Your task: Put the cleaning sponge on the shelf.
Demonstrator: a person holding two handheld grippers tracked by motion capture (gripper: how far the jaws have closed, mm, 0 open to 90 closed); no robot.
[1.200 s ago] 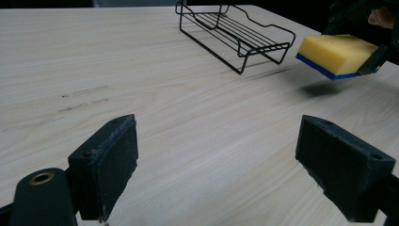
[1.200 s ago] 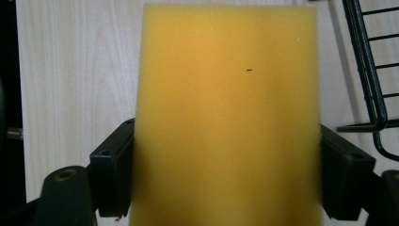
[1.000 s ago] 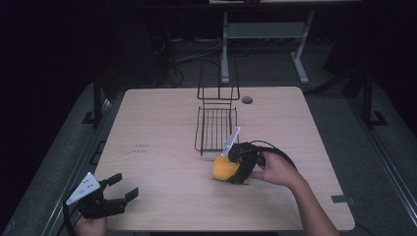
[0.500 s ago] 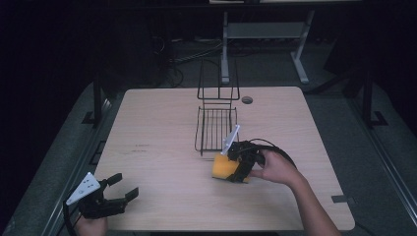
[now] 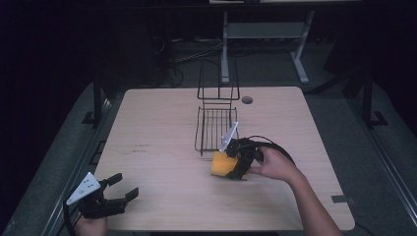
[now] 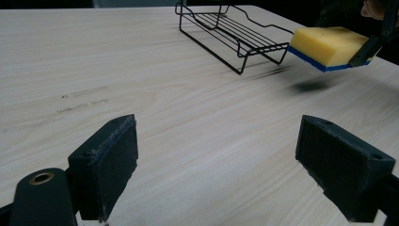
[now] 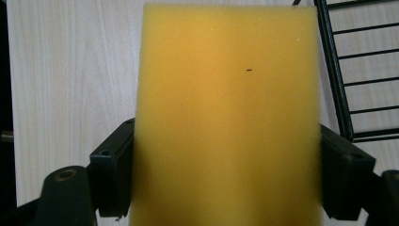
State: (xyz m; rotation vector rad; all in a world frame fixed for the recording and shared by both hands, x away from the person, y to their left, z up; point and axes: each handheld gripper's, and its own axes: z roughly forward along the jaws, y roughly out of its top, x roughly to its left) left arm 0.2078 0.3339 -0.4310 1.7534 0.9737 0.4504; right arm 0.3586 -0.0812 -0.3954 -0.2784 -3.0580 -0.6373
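Two black jaws of the right gripper (image 5: 235, 164) squeeze the yellow sponge (image 5: 223, 165) between them, lifted just off the table (image 5: 157, 147) at the rack's (image 5: 214, 129) 6 o'clock, while the left gripper's (image 5: 120, 195) jaws stand wide apart.

Two matte black two-jaw grippers, left (image 5: 118, 189) and right (image 5: 235, 164); blocky rubbery jaw pads with small screw holes; a brass-ringed bolt behind each finger; grey three-cornered top plates; black cable trailing behind the right's fingers.

The left gripper (image 5: 120, 189) sits low at the near left, jaws spread wide, pointing right. The right gripper (image 5: 235, 164), arm extended mid-right, has its jaws clamped closed.
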